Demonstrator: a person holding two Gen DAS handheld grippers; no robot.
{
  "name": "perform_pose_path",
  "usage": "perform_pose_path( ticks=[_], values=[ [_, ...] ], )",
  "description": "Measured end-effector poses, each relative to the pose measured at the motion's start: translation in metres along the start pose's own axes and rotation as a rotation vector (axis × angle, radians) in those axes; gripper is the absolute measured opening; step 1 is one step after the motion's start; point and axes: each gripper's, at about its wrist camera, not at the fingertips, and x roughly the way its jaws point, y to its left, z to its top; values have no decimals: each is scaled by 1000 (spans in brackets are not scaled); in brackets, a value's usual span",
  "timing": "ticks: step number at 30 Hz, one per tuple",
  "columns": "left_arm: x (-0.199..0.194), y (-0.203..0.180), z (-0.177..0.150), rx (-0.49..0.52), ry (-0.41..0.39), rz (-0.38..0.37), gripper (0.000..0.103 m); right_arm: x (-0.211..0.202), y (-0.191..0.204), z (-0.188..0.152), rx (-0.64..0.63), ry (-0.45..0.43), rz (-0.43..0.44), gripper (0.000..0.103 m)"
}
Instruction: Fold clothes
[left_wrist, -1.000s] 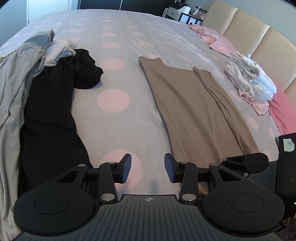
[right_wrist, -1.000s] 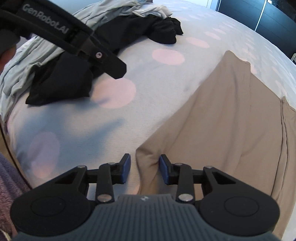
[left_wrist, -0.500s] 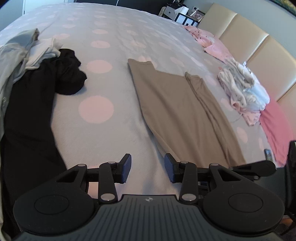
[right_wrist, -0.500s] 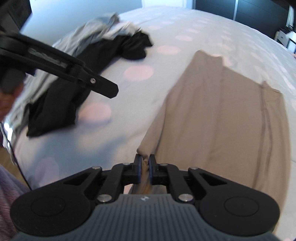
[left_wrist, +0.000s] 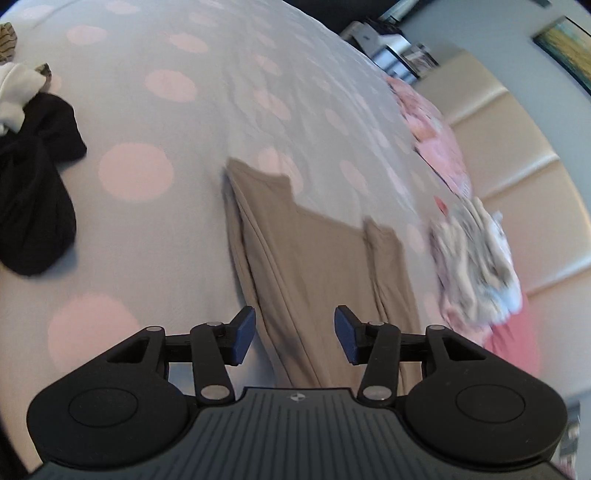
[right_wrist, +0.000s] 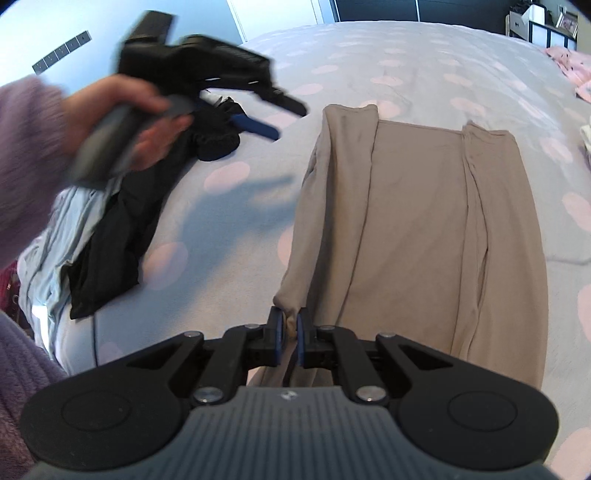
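right gripper: my jaws clenched on the near left corner of the tan garment | left gripper: jaws spread wide, holding nothing, above the garment's near end | garment: lying lengthwise on the polka-dot bedspread, side edges folded inward

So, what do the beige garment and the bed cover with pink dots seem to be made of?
The beige garment looks like a thin, soft knit, perhaps jersey: matte, and it drapes in long, smooth folds where the right gripper pinches its corner. The bed cover looks like a matte woven or lightly textured cotton; the blur leaves this uncertain.
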Motion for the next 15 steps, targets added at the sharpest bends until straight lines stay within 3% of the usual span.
perform_pose_path(
  ticks=[6, 7, 11, 15],
  values=[
    [47, 23, 34, -80, -18, 65, 40, -3, -11, -1, 32, 0, 44, 9],
    [51, 27, 36, -90, -22, 63, 33, -3, -12, -1, 38, 0, 51, 9],
    [68, 27, 35, -61, -9, 87, 24, -6, -17, -2, 60, -3, 78, 9],
    [69, 20, 31, -10, -43, 99, 4, -9, -21, -3, 80, -9, 99, 9]
  ],
)
